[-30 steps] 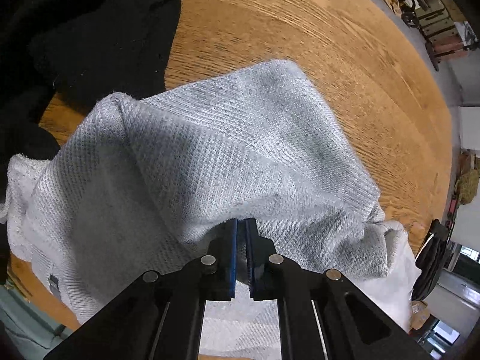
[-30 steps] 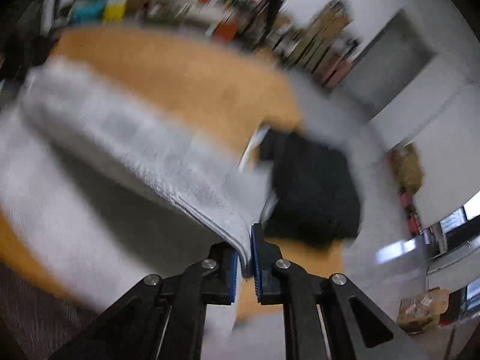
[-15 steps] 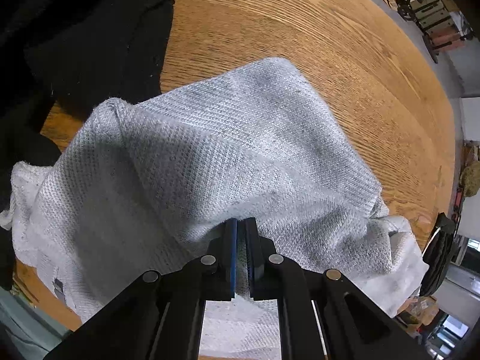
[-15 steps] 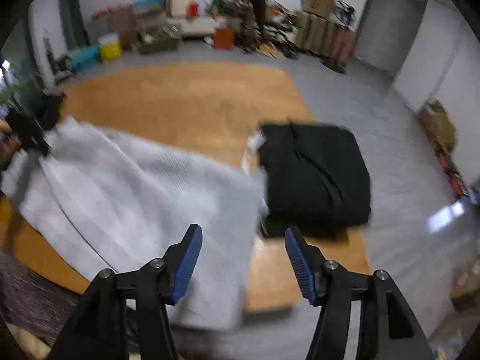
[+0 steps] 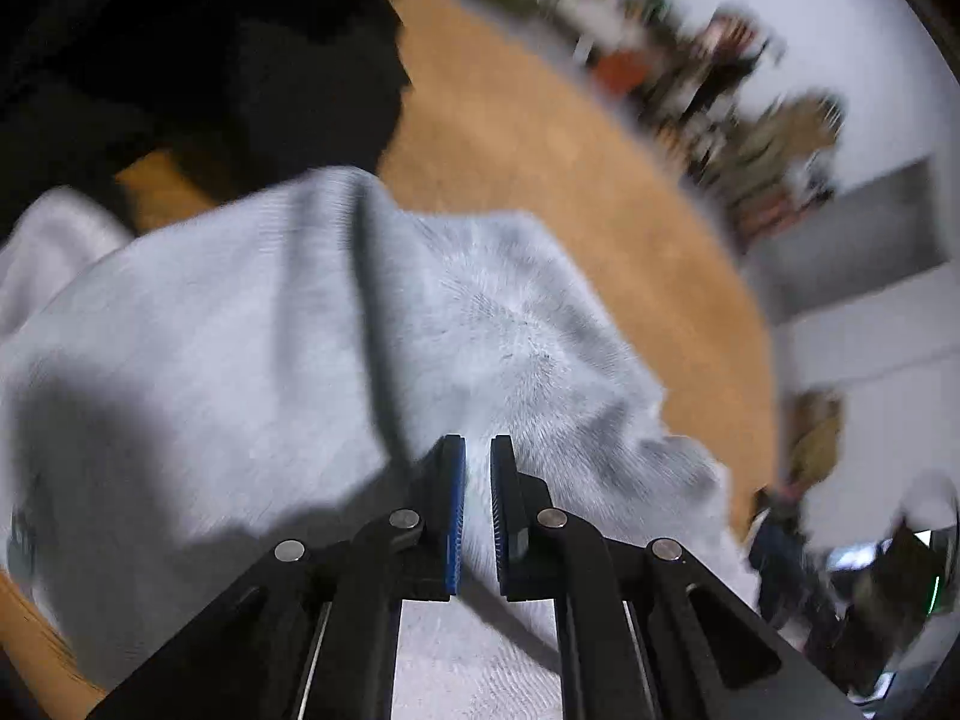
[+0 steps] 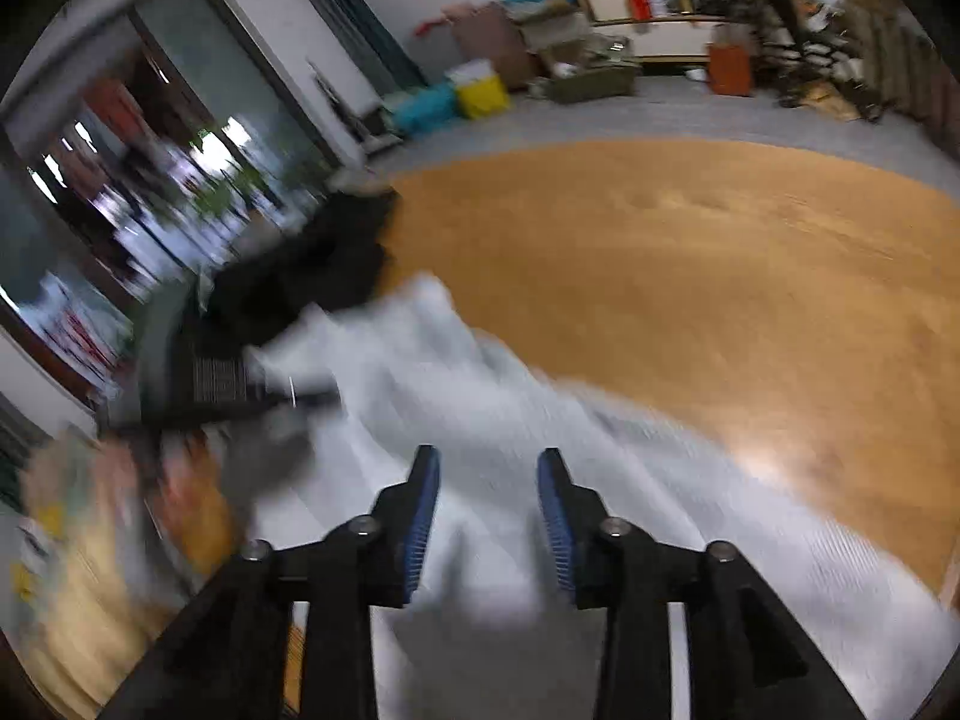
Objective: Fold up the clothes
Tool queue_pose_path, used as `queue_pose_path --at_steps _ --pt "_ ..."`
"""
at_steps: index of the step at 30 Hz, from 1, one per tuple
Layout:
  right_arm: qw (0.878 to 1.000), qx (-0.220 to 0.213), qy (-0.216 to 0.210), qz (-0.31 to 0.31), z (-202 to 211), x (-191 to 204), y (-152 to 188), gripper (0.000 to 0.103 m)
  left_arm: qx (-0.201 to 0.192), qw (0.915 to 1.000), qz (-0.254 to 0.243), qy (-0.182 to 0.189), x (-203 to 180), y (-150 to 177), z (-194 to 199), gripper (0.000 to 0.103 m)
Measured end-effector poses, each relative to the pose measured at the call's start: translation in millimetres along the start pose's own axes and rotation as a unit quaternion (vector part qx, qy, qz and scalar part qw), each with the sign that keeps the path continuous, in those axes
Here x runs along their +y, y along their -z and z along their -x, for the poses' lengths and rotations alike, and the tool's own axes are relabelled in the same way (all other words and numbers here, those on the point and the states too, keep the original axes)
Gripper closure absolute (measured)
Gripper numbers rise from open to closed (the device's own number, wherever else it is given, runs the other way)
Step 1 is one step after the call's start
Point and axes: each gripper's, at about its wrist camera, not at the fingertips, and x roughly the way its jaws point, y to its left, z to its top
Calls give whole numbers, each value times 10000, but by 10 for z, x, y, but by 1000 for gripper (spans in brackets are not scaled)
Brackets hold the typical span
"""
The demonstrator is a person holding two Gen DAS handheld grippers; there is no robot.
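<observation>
A grey knit garment (image 5: 270, 360) lies folded over on the wooden table (image 5: 540, 168). My left gripper (image 5: 477, 450) has its jaws a narrow gap apart with the grey cloth showing between them; the view is blurred and I cannot tell whether it still grips. In the right wrist view the same garment (image 6: 480, 396) spreads below my right gripper (image 6: 489, 462), which is open and empty just above the cloth. Both views are motion-blurred.
A black garment (image 5: 210, 60) lies on the table beyond the grey one, also in the right wrist view (image 6: 312, 276). The bare tabletop (image 6: 690, 270) extends to the right. Boxes and clutter (image 6: 570, 30) stand on the floor behind.
My right gripper let go of the grey garment, opened, and swung left over it. My left gripper's jaws have parted slightly and its view has tilted up towards the room.
</observation>
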Motion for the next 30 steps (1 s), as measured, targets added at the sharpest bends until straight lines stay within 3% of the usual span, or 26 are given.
queue_pose_path --at_steps 1,4,7,11,16,18,21,26,29,30 --pt "9999 9 -133 8 -60 -3 -171 61 -105 9999 109 84 55 45 48 86" --pt "9969 690 151 -339 -527 -167 -535 58 -281 9983 473 187 83 90 78 68" --pt "9820 1592 427 -925 -901 -354 -505 65 -529 9972 488 204 23 97 220 64" --pt "9847 1562 230 -741 -696 -253 -110 63 -654 9963 445 336 -163 162 165 62" --pt "9760 1838 -405 -1099 -587 -344 188 59 -367 9972 466 449 -161 62 3 62" --pt "9723 1823 -696 -1285 -642 -446 227 59 -326 9967 550 495 -191 74 -56 62" --pt "9660 1469 -1256 -1718 -665 -567 163 54 -324 9961 630 533 -136 111 -90 62" --pt "9631 1278 -1462 -1864 -784 -618 40 53 -320 9955 692 562 -157 152 -36 62" --pt "9722 1184 -1336 -1514 -818 -498 -16 74 -350 9954 727 519 -176 190 19 62" --pt "9764 1285 -1185 -1273 -820 -435 -3 86 -374 9961 685 402 -184 194 28 62"
